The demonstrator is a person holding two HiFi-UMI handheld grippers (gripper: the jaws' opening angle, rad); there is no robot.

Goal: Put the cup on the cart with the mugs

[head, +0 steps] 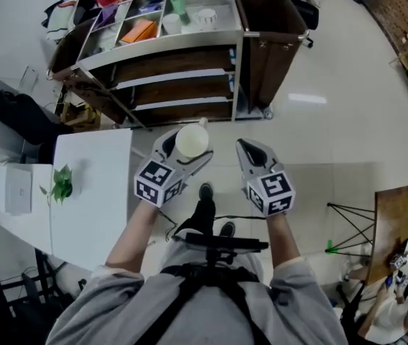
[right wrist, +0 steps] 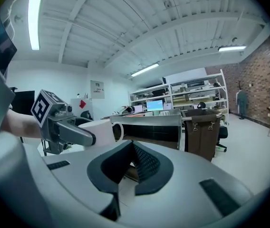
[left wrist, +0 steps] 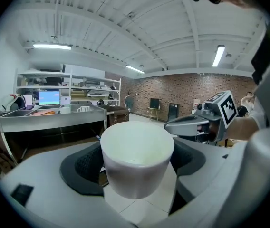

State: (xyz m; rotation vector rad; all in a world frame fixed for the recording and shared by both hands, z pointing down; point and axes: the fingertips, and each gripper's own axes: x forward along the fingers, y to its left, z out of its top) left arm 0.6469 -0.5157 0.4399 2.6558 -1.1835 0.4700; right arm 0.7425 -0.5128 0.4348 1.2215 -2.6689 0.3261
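The cup (head: 192,141), clamped upright in the left gripper (left wrist: 137,161) with the cart (head: 162,53) at twelve o'clock, should travel level and land beside the mugs (head: 205,16), the right gripper (head: 243,148), closed and empty, keeping clear at three o'clock.

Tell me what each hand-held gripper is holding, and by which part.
The left hand-held gripper clamps a white cup by opposite sides of its wall, just below the rim. The right hand-held gripper is shut on nothing.
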